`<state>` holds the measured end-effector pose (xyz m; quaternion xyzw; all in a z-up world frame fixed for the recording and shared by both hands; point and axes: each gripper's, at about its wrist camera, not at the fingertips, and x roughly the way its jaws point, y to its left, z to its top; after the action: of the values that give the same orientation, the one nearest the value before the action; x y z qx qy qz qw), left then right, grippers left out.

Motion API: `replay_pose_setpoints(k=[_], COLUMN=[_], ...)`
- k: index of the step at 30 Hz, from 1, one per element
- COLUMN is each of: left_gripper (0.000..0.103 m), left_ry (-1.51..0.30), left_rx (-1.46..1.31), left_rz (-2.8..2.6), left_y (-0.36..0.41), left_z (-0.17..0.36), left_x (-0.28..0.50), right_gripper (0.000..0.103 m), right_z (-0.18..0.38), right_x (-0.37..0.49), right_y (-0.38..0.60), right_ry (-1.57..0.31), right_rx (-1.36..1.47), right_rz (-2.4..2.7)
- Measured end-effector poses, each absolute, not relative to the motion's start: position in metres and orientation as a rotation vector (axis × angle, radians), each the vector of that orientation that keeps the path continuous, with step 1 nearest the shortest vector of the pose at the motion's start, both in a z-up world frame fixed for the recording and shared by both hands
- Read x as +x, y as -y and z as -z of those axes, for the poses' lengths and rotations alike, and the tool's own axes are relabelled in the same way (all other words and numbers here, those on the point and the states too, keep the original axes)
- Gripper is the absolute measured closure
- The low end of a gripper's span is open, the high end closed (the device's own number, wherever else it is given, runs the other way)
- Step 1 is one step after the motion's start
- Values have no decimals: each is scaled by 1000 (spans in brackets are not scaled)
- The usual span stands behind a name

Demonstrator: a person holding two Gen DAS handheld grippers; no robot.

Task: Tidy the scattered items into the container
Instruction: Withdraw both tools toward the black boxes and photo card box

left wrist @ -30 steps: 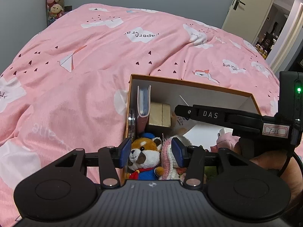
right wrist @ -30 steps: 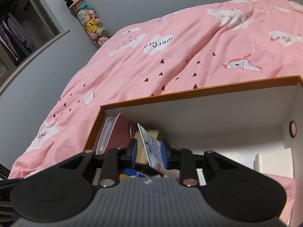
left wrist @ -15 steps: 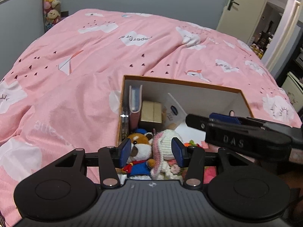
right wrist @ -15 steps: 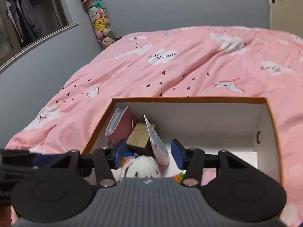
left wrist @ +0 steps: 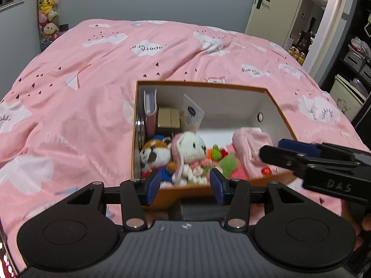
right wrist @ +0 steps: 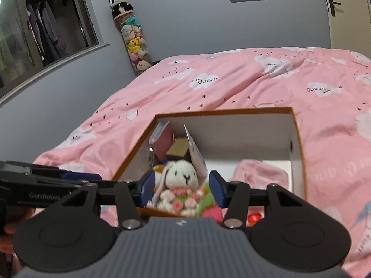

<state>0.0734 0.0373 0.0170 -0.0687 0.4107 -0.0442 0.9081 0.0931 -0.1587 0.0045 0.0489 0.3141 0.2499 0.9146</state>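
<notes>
I see both grippers, left gripper (left wrist: 185, 187) & right gripper (right wrist: 180, 189), jaws apart w/ nothing held, toys packed in the box (left wrist: 273, 103) on the bed; risk: snagging its near rim.

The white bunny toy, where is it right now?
The white bunny sits inside the orange box on the bed, between the fox plush and pink cloth.

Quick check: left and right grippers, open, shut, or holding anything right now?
Left gripper: open, holding nothing, in front of the orange cardboard box.
Right gripper: open, holding nothing; the white knitted rabbit toy sits in the box beyond it.
</notes>
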Motion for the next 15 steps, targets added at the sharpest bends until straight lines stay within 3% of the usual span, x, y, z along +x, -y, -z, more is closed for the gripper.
replay_pose_setpoints(k=[15], left_gripper=[48], left_ry=[-988], left_rx=[-139], left_rz=[103], left_y=[-25], left_z=[17], left_x=[39], right_gripper=[48], right_z=[18], right_x=[62], right_y=[158], right_ry=[-832], right_rx=[-57], right_rz=[-517])
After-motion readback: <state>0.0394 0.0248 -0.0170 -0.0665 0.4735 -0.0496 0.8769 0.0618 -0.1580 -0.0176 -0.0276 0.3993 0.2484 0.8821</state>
